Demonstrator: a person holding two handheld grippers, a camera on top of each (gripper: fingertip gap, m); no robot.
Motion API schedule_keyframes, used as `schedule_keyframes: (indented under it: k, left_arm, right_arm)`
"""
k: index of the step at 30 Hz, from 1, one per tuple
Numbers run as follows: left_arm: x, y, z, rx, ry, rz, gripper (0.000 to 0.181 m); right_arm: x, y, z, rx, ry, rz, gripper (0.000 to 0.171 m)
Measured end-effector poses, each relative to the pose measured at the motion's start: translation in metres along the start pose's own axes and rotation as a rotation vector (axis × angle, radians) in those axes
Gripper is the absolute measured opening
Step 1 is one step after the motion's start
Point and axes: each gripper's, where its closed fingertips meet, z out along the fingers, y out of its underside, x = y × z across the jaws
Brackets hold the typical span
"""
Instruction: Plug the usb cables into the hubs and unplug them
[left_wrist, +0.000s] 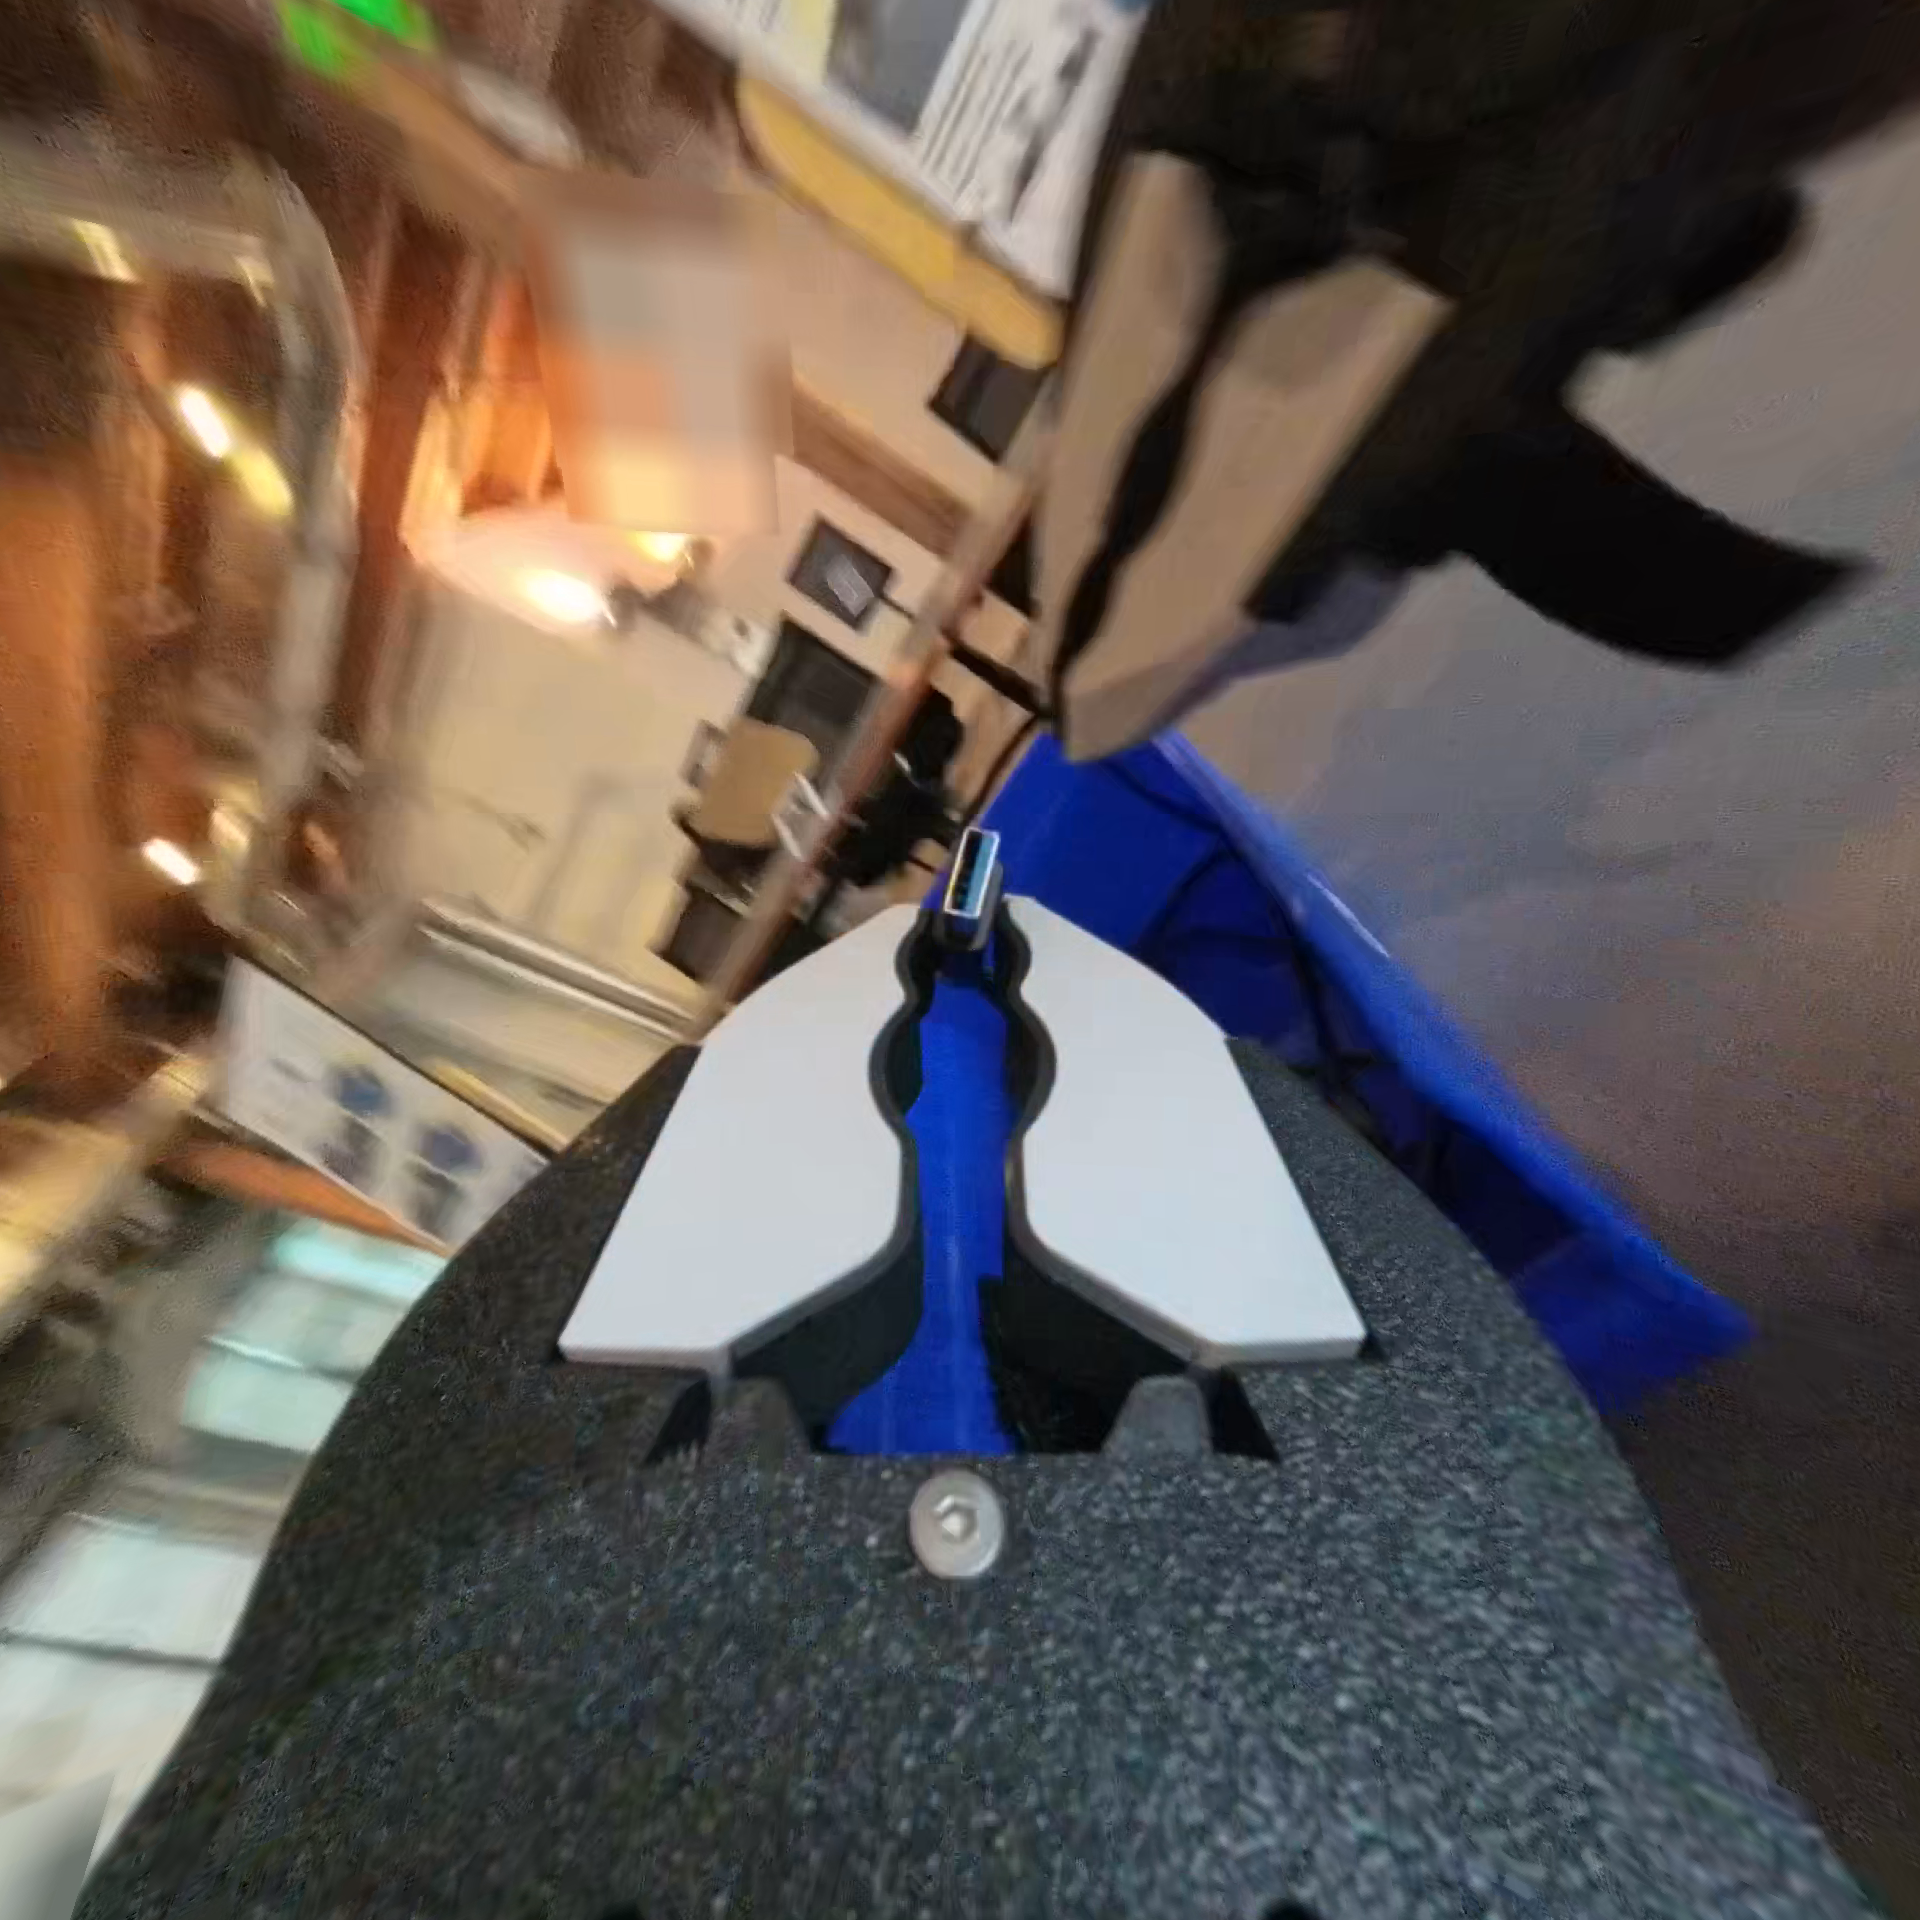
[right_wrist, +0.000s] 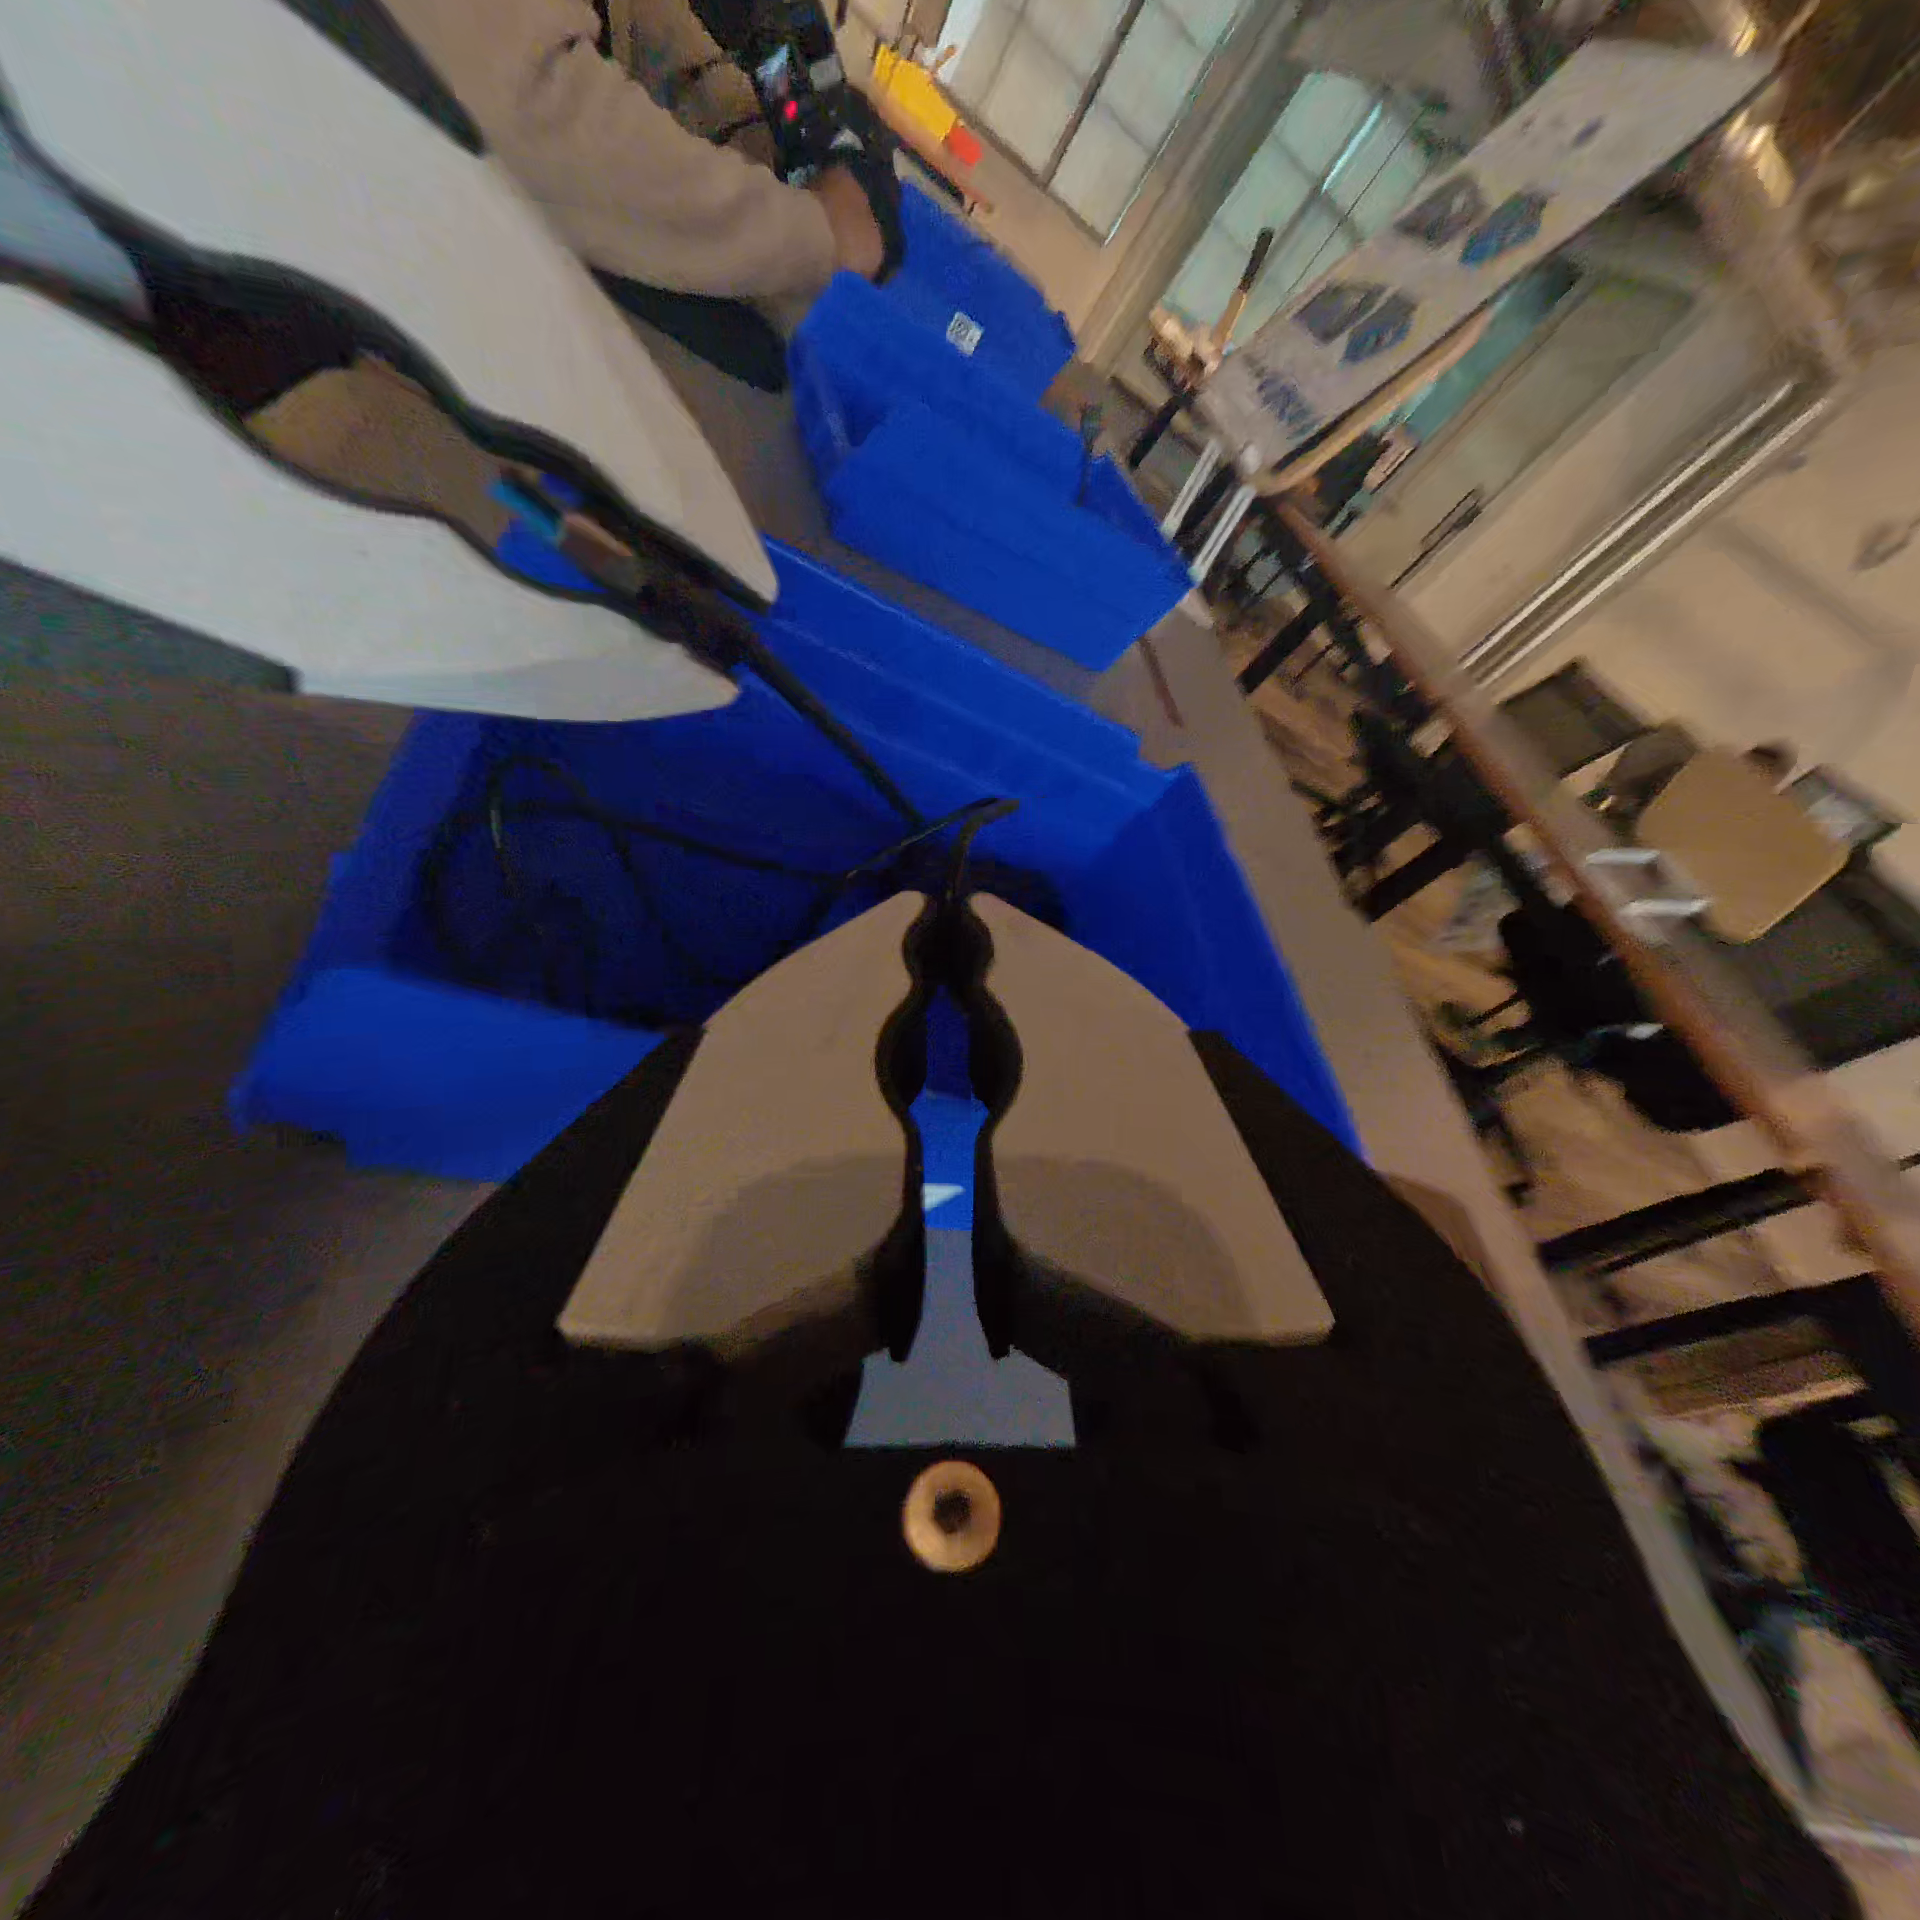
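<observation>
Plug (left_wrist: 975, 878), silver shell, blue tongue, black boot, between fingers (left_wrist: 790, 1132).

1. Around you lay a smooth grey-brown floor (right_wrist: 156, 894), blurred by motion in both wrist views.
2. To your right ran a long row of wooden-topped tables on black metal legs (right_wrist: 1475, 790), with a tan-backed chair (right_wrist: 1735, 842) beside them.
3. Beyond the tables stood tall glass window panels in pale frames (right_wrist: 1226, 135).
4. In the left wrist view, warm yellow lights (left_wrist: 203, 421) glowed against a pale cream wall (left_wrist: 520, 717).
5. Small dark picture frames (left_wrist: 842, 577) hung on that wall.
</observation>
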Motion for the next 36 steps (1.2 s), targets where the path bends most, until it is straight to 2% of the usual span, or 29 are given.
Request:
schedule_keyframes:
  k: [4, 5, 6, 7, 8, 13, 16, 19, 21, 23, 25, 27, 30, 36]
  left_arm:
    - [-0.009, 0.061, 0.013, -0.234, 0.182, -0.378, 0.009]
    - [-0.003, 0.074, 0.011, -0.297, 0.255, -0.433, 0.011]
    - [0.001, 0.084, 0.009, -0.336, 0.303, -0.476, 0.014]
    - [0.003, 0.088, 0.006, -0.348, 0.337, -0.517, 0.017]
    - [0.006, 0.09, 0.002, -0.348, 0.371, -0.558, 0.023]
    - [0.019, 0.088, -0.016, -0.348, 0.558, -0.736, 0.068]
    - [0.006, 0.092, -0.024, -0.323, 0.523, -0.795, 0.069]
    - [-0.017, 0.085, -0.035, -0.223, 0.475, -0.87, 0.083]
    - [-0.041, 0.065, -0.039, -0.049, 0.402, -0.932, 0.089]
    - [-0.049, 0.045, -0.05, 0.074, 0.417, -0.966, 0.08]
    - [-0.04, 0.043, -0.058, 0.069, 0.422, -0.898, 0.064]
    - [-0.017, 0.05, -0.069, -0.016, 0.453, -0.746, 0.057]
    - [0.018, 0.084, -0.085, -0.283, 0.474, -0.578, 0.053]
    - [0.074, 0.127, -0.098, -0.565, 0.502, -0.552, 0.056]
  right_arm:
    - [-0.034, 0.007, 0.031, -0.146, -0.132, 0.196, 0.003]
    - [-0.04, 0.005, 0.032, -0.159, -0.177, 0.273, 0.022]
    - [-0.046, 0.0, 0.031, -0.164, -0.243, 0.354, 0.05]
    - [-0.049, -0.003, 0.028, -0.178, -0.286, 0.428, 0.068]
    - [-0.048, -0.005, 0.024, -0.187, -0.3, 0.471, 0.078]
    - [-0.041, -0.014, -0.011, -0.166, -0.29, 0.43, 0.082]
    - [-0.044, -0.019, -0.044, -0.143, -0.284, 0.441, 0.086]
    - [-0.049, -0.027, -0.089, -0.071, -0.251, 0.454, 0.095]
    - [-0.049, -0.04, -0.126, 0.04, -0.206, 0.491, 0.096]
    - [-0.044, -0.053, -0.166, 0.171, -0.141, 0.541, 0.093]
    - [-0.041, -0.06, -0.209, 0.269, -0.08, 0.566, 0.09]
    - [-0.045, -0.062, -0.251, 0.32, -0.042, 0.579, 0.089]
    - [-0.045, -0.05, -0.313, 0.291, 0.099, 0.585, 0.088]
    - [0.004, 0.023, -0.454, -0.062, 0.647, 0.689, 0.076]
